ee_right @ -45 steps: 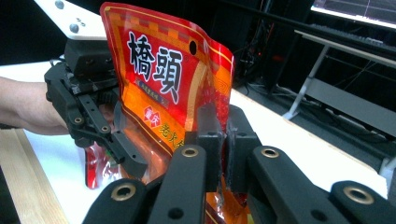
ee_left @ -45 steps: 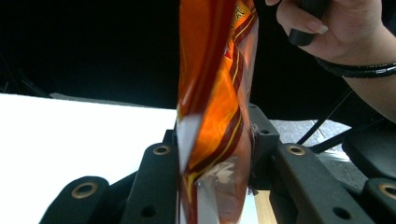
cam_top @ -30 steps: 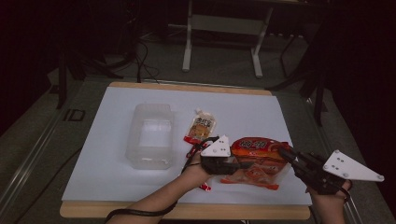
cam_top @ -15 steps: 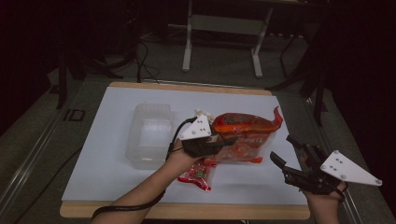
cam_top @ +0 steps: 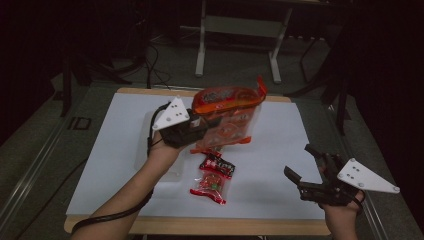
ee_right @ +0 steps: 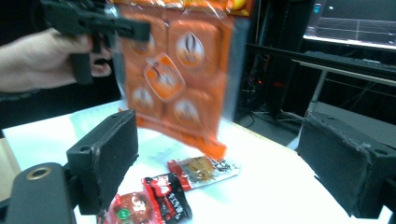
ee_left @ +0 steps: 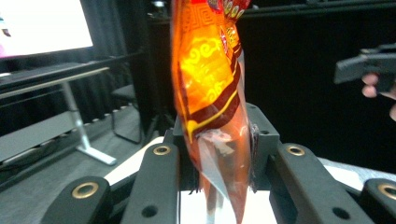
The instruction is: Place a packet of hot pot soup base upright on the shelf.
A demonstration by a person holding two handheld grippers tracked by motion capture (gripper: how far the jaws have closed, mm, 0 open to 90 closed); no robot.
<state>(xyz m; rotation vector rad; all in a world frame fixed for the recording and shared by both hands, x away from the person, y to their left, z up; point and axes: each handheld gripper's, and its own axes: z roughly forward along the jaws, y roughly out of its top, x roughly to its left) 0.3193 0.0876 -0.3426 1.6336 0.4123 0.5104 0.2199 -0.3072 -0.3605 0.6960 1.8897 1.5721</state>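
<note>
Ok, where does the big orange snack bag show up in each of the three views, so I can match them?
High view: the orange snack bag hangs upper centre, above the white table, clamped in the left tongs.
Left gripper view: it rises from between the black jaws, filling the centre.
Right gripper view: upper centre-left, hanging beyond the open right tongs, orange panels facing the camera.
Shared landmark: the small red snack packets on the table below it.

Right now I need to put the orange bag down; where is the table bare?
The white table is bare between the small snack packets and the right hand-held gripper, and along its far-right edge. It is crowded around the clear container.
</note>
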